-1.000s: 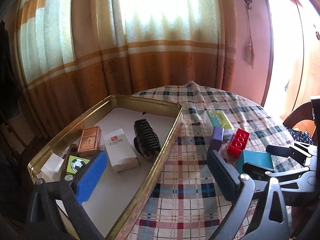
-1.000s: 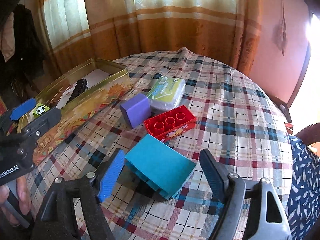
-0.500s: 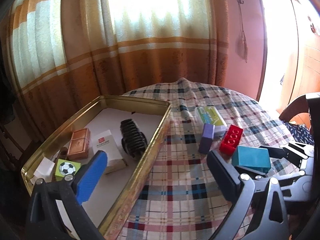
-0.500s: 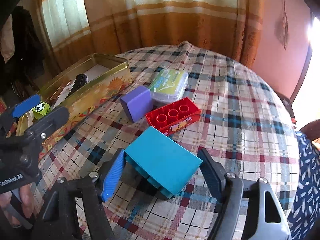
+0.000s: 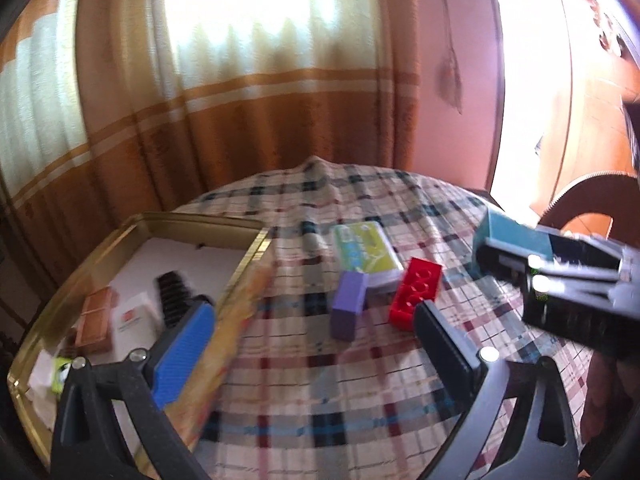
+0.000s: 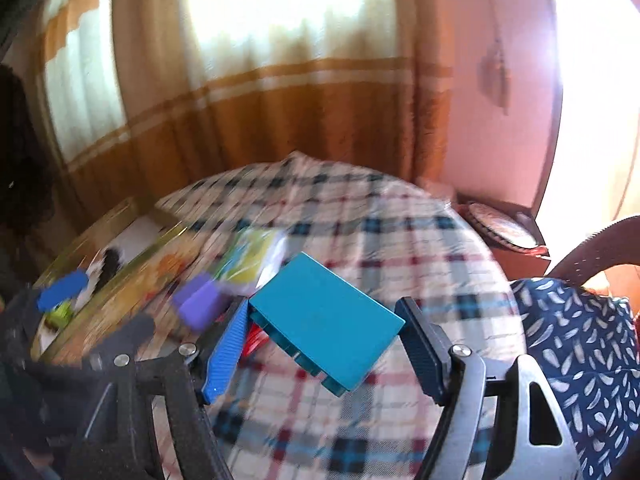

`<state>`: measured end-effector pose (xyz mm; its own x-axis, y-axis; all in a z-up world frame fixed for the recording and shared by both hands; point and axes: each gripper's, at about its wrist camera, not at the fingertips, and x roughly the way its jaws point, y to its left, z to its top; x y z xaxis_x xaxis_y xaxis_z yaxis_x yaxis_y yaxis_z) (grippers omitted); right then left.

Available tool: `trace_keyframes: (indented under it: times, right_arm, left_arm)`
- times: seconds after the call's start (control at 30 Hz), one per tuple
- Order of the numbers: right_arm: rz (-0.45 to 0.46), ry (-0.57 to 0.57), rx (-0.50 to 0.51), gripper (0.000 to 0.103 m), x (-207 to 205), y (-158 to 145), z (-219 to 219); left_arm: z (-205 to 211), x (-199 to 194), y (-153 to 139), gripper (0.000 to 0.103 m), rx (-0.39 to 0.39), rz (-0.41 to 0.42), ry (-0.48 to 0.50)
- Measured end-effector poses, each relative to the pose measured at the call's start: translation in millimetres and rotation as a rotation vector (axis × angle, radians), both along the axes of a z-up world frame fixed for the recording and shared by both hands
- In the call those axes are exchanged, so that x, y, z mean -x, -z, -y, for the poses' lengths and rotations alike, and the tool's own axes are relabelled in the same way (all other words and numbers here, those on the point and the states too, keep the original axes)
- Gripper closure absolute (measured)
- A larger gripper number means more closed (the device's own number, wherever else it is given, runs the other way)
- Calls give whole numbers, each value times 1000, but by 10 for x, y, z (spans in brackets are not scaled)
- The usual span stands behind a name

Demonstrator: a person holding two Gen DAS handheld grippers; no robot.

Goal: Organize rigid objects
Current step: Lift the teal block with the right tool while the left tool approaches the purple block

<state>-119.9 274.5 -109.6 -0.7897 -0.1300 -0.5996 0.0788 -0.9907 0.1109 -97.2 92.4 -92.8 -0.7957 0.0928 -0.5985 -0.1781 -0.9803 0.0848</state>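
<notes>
- Teal block (image 6: pixel 326 320) sits clamped between both pads of the right tongs (image 6: pixel 320 340), centre of the right wrist frame, tilted and lifted clear of the plaid surface (image 6: pixel 400 240).
- Left tongs (image 5: pixel 316 344) stand wide apart with nothing between them, low in the left wrist frame.
- Purple block (image 5: pixel 348 306), red brick (image 5: pixel 416 292) and green-topped case (image 5: pixel 366 250) lie close together mid-frame on the cloth.
- Gold tin (image 5: pixel 248 256) at lower left holds a black comb (image 5: pixel 174 296), a white box (image 5: pixel 134 318) and a brown box (image 5: pixel 94 316).
</notes>
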Motion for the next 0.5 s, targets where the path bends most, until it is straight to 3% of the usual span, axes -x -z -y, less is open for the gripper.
trace_keyframes:
  times: [0.17, 0.3, 0.4, 0.5]
  right_arm:
    - [-20, 16, 1, 28, 70, -8, -61]
    - [-17, 15, 12, 28, 101, 29, -90]
    - [-15, 10, 22, 28, 112, 55, -96]
    - [-22, 2, 14, 28, 105, 51, -75]
  left_arm:
    - [-112, 209, 87, 10, 14, 61, 49]
    - [-121, 395, 208, 39, -1, 143, 61]
    - [-97, 468, 299, 51, -6, 169, 48]
    - [-70, 511, 333, 51, -23, 183, 42]
